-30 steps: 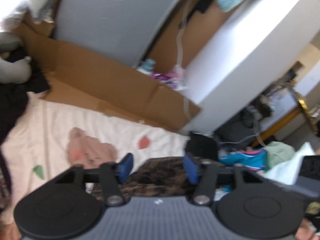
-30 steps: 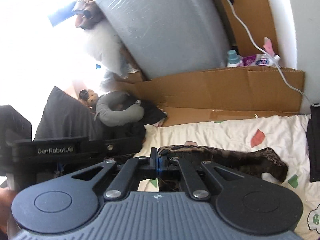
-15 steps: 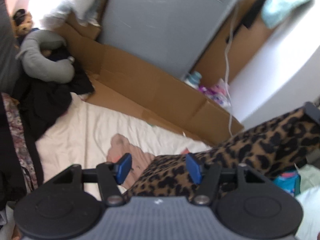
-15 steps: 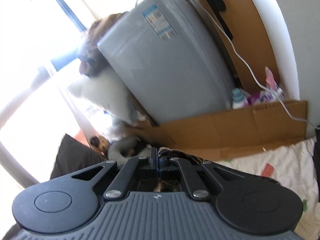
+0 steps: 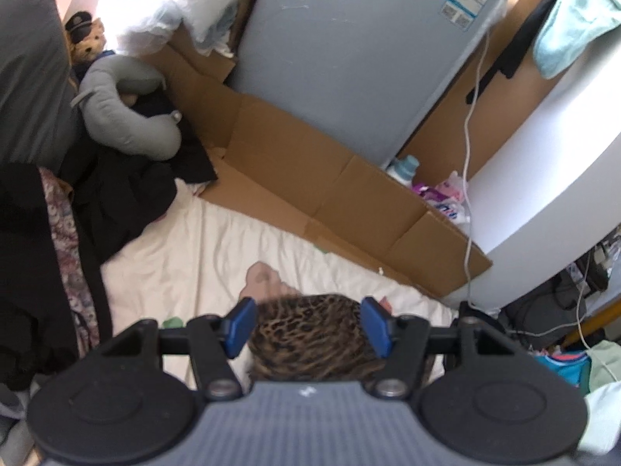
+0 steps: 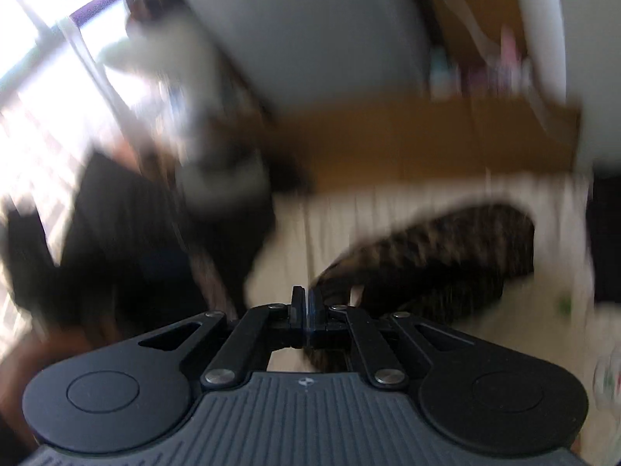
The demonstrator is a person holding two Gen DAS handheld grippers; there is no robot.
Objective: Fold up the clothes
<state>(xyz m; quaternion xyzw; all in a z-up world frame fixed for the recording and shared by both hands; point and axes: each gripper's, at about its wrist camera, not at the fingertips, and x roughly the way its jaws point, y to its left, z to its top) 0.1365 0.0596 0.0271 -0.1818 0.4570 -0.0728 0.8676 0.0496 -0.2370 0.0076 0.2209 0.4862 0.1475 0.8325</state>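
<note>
Left gripper (image 5: 308, 328): jaws spread, blue pads either side of the leopard-print garment (image 5: 310, 336), not pressing it.
Right gripper (image 6: 306, 303): fingers pressed together; the view is blurred, and whether cloth is pinched I cannot tell.
Leopard-print garment: bunched on the cream bedsheet (image 5: 186, 256), at 6 o'clock in the left wrist view; at 3 o'clock of the right fingertips.
Cardboard box (image 5: 295, 163): flattened, open, at 12 o'clock beyond the sheet; behind its far flap stand a detergent bottle (image 5: 405, 167) and pink packets (image 5: 446, 194).
Grey neck pillow (image 5: 124, 112): at 10 o'clock, atop dark clothes (image 5: 128, 194).
</note>
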